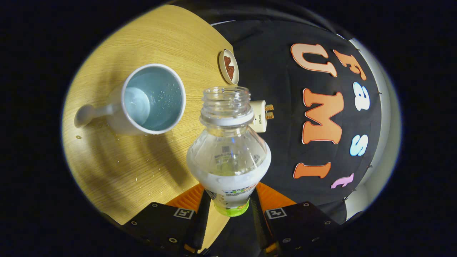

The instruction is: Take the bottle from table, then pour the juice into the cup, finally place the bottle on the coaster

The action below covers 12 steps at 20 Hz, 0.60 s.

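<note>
Clear plastic, uncapped, with a white neck ring and a printed label around its lower body, the bottle [228, 150] sits clamped between the gripper [228, 210] fingers, which press on its labelled base from both sides. Its open mouth points ahead, just beside the white cup [153, 100], which stands on the wooden table [121, 167] holding what looks like pale liquid. Beyond the bottle, a round coaster [228, 66] lies near the table's edge
</note>
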{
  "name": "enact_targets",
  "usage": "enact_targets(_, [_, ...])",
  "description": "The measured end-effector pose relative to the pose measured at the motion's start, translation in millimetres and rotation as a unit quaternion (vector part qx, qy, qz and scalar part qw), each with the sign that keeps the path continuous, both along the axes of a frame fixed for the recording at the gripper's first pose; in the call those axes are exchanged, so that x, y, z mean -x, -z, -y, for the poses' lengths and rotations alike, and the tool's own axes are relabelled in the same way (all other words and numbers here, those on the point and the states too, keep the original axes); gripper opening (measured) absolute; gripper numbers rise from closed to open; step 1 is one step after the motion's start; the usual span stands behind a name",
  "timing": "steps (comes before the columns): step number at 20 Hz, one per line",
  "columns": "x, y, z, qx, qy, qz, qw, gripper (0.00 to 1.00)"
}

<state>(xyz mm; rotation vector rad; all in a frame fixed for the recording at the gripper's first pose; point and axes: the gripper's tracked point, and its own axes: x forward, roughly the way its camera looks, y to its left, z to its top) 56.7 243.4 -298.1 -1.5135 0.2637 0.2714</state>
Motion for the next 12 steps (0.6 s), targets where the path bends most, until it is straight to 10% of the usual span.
enact_targets(12, [-9, -15, 2, 0.083, -0.031, 0.028, 0.996, 0.58])
